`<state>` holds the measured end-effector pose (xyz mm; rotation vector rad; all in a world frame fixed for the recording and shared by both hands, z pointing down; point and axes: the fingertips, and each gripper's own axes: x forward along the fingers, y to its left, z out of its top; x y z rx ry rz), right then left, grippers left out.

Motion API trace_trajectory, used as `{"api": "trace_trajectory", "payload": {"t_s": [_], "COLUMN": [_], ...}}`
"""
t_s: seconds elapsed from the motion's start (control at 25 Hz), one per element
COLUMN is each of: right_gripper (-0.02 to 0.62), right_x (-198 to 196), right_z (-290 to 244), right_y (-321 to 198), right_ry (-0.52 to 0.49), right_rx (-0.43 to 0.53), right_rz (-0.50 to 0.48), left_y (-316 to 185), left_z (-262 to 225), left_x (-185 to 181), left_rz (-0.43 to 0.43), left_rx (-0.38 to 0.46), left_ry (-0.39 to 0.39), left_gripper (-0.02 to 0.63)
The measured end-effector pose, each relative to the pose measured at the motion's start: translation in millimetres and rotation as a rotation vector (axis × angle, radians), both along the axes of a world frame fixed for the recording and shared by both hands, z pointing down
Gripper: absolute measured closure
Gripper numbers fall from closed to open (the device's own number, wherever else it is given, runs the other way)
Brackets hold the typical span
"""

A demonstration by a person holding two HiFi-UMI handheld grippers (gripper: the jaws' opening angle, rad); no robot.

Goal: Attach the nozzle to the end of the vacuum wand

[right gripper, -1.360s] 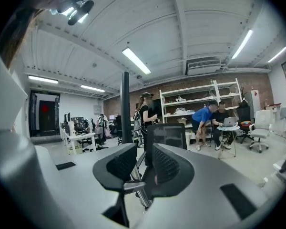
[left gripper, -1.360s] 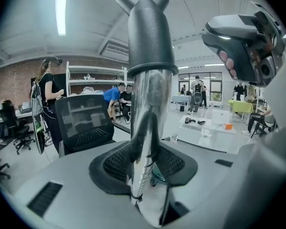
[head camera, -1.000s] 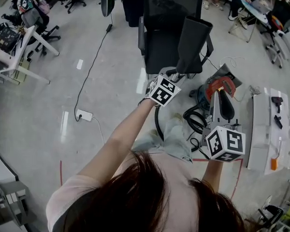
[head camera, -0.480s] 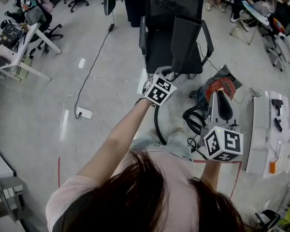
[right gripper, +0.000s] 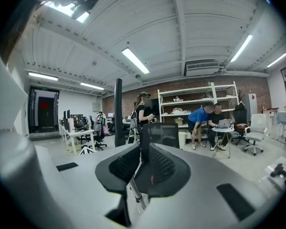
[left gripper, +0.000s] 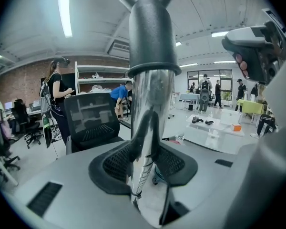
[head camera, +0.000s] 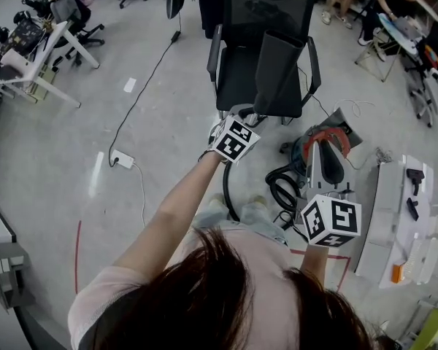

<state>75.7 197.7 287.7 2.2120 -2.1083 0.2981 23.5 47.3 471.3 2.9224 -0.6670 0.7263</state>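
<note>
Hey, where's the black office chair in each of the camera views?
Head view: black office chair top centre, partly behind the nozzle.
Left gripper view: chair left of centre, beside the wand.
Right gripper view: chair at centre, just above the jaws.
Shared landmark: person in blue top beyond it.

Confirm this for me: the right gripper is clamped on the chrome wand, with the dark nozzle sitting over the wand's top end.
Wrong gripper. It is the left gripper that is clamped on the chrome wand; the left gripper view shows the tube pinched between its jaws. The rest holds: the dark nozzle sits over the wand's top end.
</note>
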Motion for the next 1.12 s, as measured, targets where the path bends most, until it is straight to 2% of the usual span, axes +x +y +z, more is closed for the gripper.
{"api": "trace_trajectory", "payload": {"t_s": [0.4, 1.12], "right_gripper": [0.518, 0.518], "right_x": [39.1, 71.4], "right_z": [8.9, 17.1], "right_y": [5.2, 8.0], "right_ry": [-0.014, -0.053], "right_rx": [-0.029, -0.029], "right_rz": [-0.069, -0.064], "left_y": [3.8, 8.8], "left_z": [3.1, 4.9], "left_x": [30.6, 48.7], "left_rz": [-0.028, -0.050], "left_rx": [0.009, 0.021], "left_ry": [-0.025, -0.042], "left_gripper": [0.453, 0.453]}}
